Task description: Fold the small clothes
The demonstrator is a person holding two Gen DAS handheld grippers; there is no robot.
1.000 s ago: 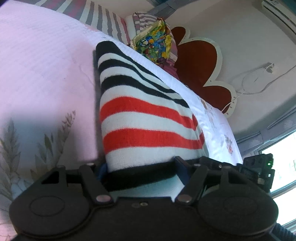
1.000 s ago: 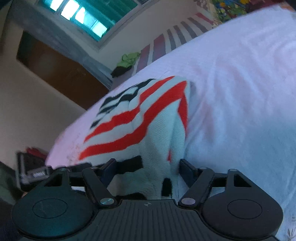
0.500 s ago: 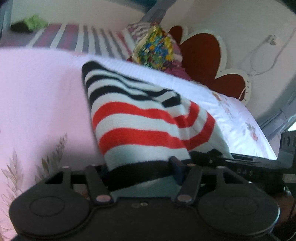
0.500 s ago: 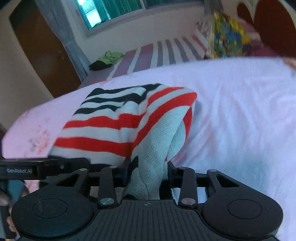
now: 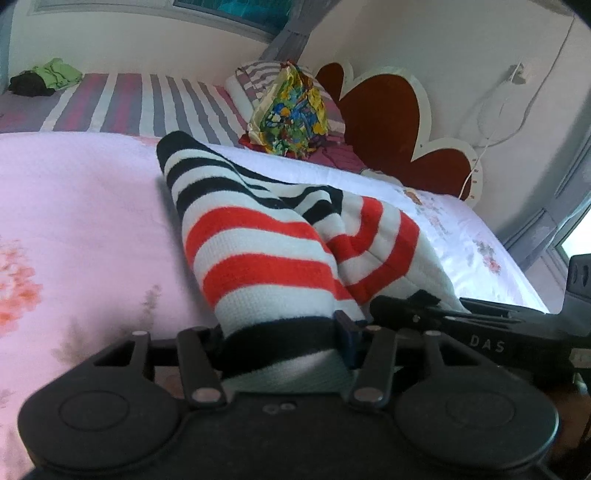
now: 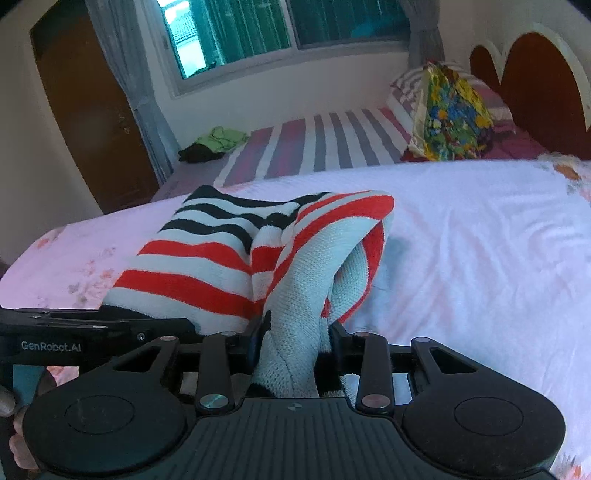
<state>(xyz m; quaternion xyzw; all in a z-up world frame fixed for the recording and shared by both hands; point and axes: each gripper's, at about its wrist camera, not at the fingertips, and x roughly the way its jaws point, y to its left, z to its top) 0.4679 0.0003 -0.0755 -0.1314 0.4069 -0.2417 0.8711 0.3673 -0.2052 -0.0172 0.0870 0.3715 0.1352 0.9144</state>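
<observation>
Left wrist view: left gripper [image 5: 282, 341] and right gripper [image 6: 295, 339] each clamped the red, black and white striped knit garment [image 5: 258, 251], near end lifted off the pink bedsheet [image 5: 74, 206]. Keep edges level, carry forward evenly.

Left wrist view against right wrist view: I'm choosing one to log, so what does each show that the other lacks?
Only the left wrist view: a white cable hanging on the wall. Only the right wrist view: the window and brown door. Both: the striped knit garment, clamped by the left gripper and the right gripper, the pink floral bedsheet, the colourful bag and the green cloth.
</observation>
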